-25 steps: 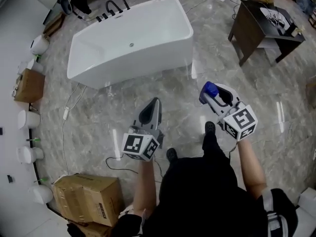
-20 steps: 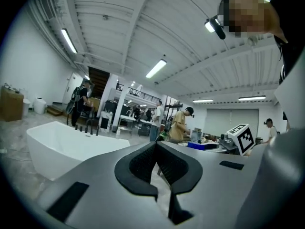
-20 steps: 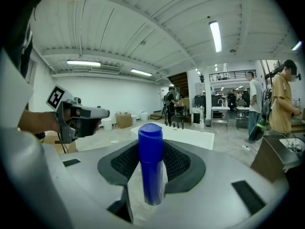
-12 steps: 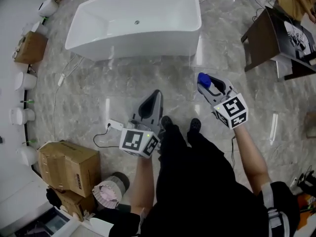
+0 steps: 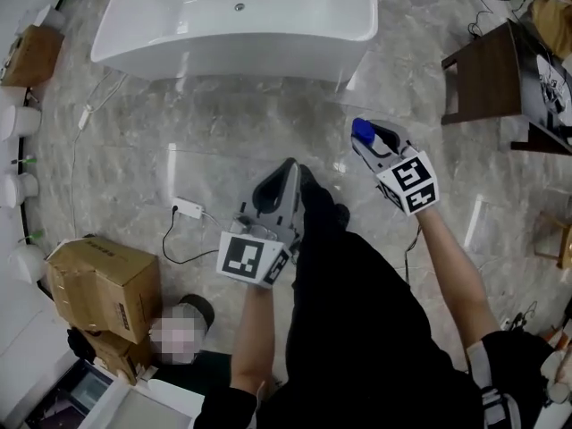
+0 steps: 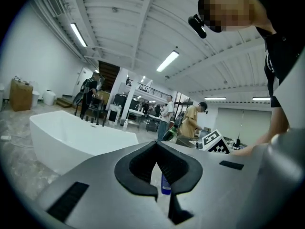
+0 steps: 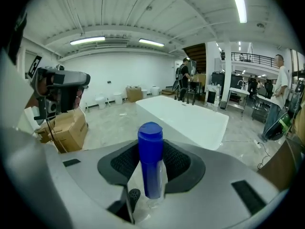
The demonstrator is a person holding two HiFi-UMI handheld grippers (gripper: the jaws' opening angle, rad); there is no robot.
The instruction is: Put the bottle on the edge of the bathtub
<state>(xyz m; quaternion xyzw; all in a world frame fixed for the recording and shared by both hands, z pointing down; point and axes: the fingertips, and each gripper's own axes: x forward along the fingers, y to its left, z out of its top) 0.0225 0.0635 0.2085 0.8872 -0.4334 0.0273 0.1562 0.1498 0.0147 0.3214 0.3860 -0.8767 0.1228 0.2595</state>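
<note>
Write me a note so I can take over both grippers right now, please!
Left gripper: jaws shut, nothing in them.
Right gripper: shut on the bottle, which stands upright, blue cap on top.
Bathtub: ahead across the marble floor, well apart from both grippers.
Done: the bottle is picked up and held.
Left: carry it to the tub, set it on the rim, open the jaws and pull back.

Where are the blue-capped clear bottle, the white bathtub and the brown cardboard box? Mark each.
Blue-capped clear bottle (image 7: 150,161): right gripper view, blue cap.
White bathtub (image 5: 223,54): head view, near outer wall.
Brown cardboard box (image 5: 98,284): head view, top face.
</note>
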